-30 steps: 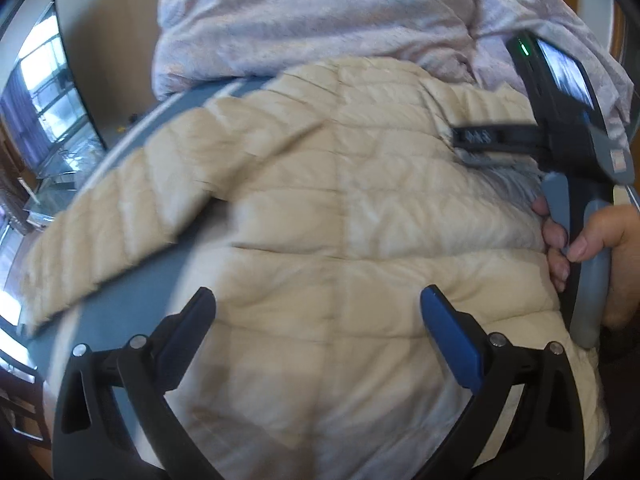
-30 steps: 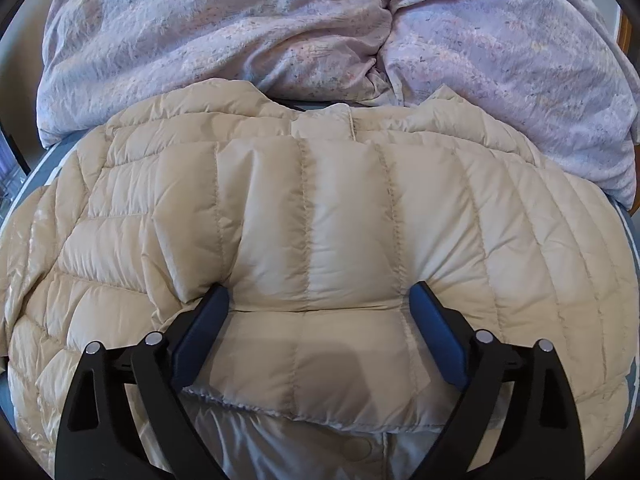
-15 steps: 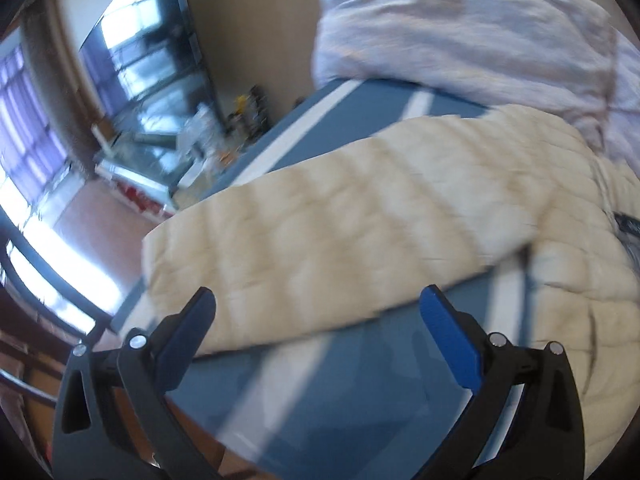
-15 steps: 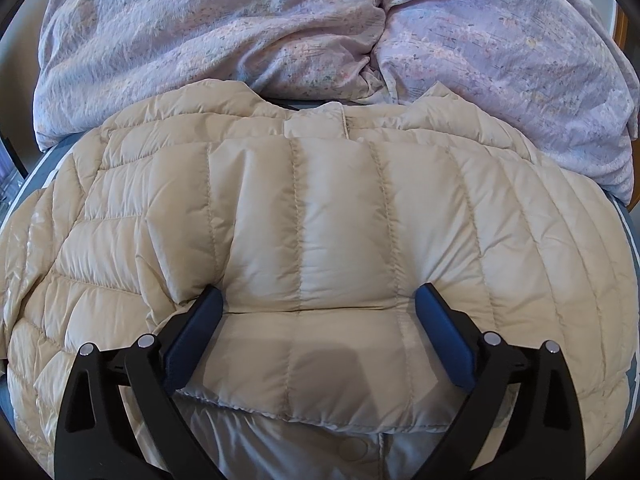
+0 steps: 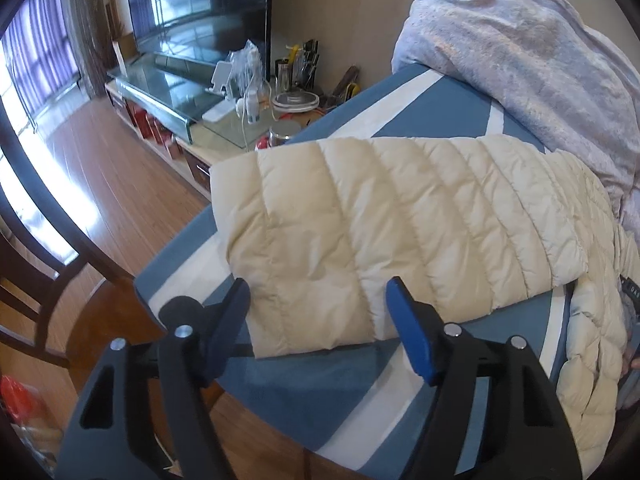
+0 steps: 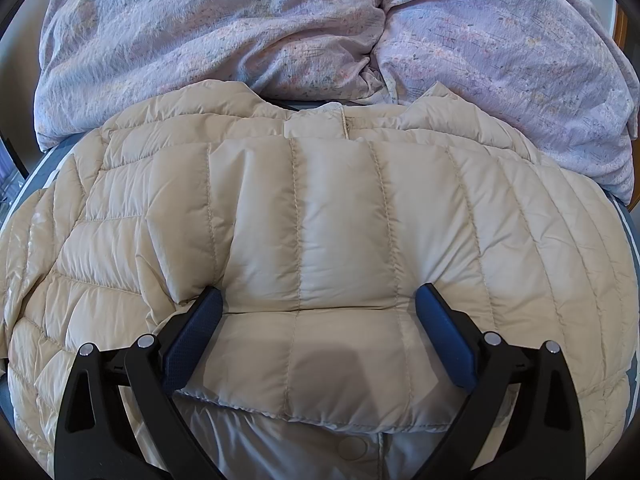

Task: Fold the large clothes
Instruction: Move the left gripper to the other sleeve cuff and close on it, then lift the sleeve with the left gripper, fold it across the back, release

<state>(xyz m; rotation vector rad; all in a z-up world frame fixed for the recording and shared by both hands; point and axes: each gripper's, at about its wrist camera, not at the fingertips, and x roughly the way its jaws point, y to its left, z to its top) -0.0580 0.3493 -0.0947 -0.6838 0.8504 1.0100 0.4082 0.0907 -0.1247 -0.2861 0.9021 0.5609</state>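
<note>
Swung away from the cream quilted puffer jacket's [image 6: 320, 220] body, left gripper [image 5: 320, 312] half-closing around its outstretched sleeve [image 5: 360, 220]; right gripper [image 6: 318, 312] wide, unmoved.

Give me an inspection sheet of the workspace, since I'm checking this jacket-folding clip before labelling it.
Surface: bed with blue and white striped sheet; lilac duvet bunched at the far side.
Job's things: cream quilted jacket spread on the bed; its sleeve stretched out toward the bed's edge.
Clutter: nothing seen on the bed.
Grippers: left gripper has just been closing, jaws around the sleeve's cuff end, pads not yet pressing; right gripper open, jaws either side of a folded jacket panel.
Cables: white cord on the TV stand.
Surroundings: television, cluttered glass-topped stand, wooden floor, dark chair.
</note>
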